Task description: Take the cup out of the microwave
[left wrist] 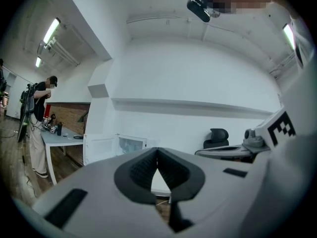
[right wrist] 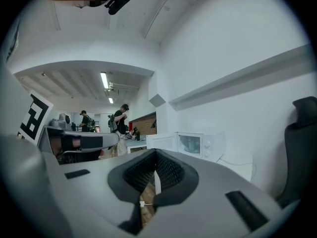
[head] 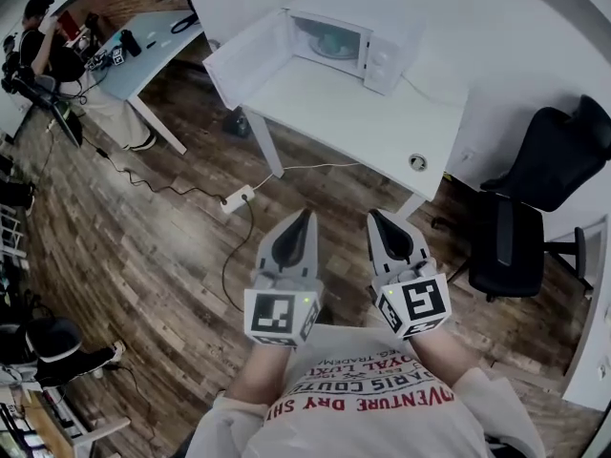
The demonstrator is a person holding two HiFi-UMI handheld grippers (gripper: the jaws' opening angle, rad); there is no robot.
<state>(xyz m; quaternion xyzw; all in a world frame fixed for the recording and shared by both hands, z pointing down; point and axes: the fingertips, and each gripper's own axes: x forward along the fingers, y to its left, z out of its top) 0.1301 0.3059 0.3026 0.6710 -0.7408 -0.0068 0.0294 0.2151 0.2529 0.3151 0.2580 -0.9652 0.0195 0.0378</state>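
A white microwave [head: 348, 41] stands at the far end of a white table [head: 334, 113], with its door [head: 243, 55] swung open to the left. A pale cup [head: 334, 42] shows inside it, and the right gripper view also catches the cup [right wrist: 191, 144] in the microwave [right wrist: 200, 145]. My left gripper [head: 307, 214] and right gripper [head: 373, 214] hang side by side over the wooden floor, well short of the table, both pointing toward it. Both are shut and hold nothing. In the left gripper view, the microwave [left wrist: 132, 144] lies beyond the shut left gripper [left wrist: 157, 150].
A black office chair [head: 539, 198] stands right of the table. A power strip [head: 236, 198] and its cable lie on the floor in front of the table leg [head: 265, 141]. At the far left, a person [head: 43, 41] stands beside a second table [head: 143, 55].
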